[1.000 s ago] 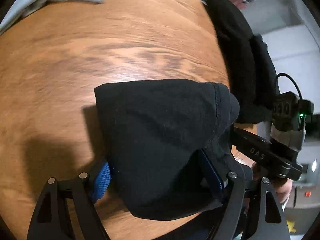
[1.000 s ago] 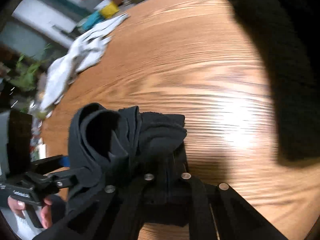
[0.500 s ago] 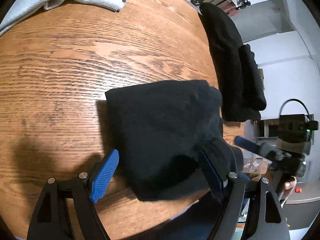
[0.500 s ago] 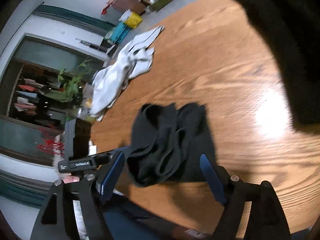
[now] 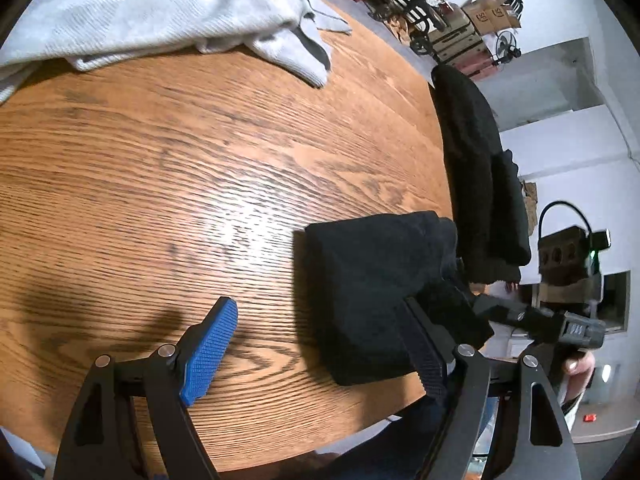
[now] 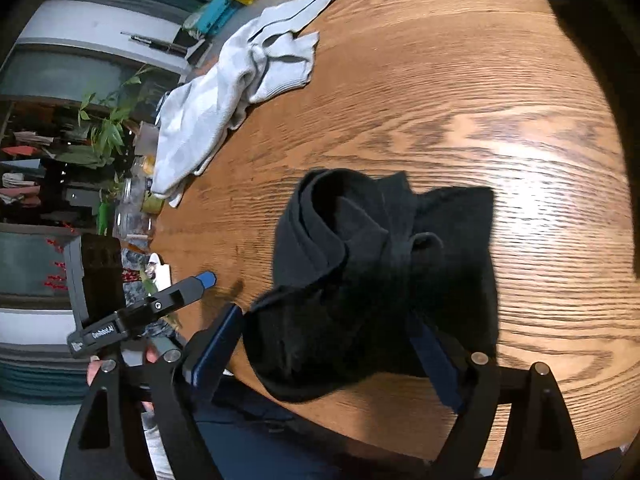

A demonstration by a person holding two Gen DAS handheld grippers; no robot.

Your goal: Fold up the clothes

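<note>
With black garment [image 6: 384, 280] folded, lying near counter [image 5: 200, 160] edge at 6 o'clock, fold step looks done. Left gripper [image 5: 320, 344] wide, empty; right gripper [image 6: 328, 344] jaws opening, nothing pinched. Next likely: grey garment [image 5: 160, 8] at 11 o'clock.

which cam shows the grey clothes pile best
The right wrist view: the grey clothes pile lies whole and unfolded along the table's far edge. The left wrist view shows it larger but cut off by the frame's top and left edge.
</note>
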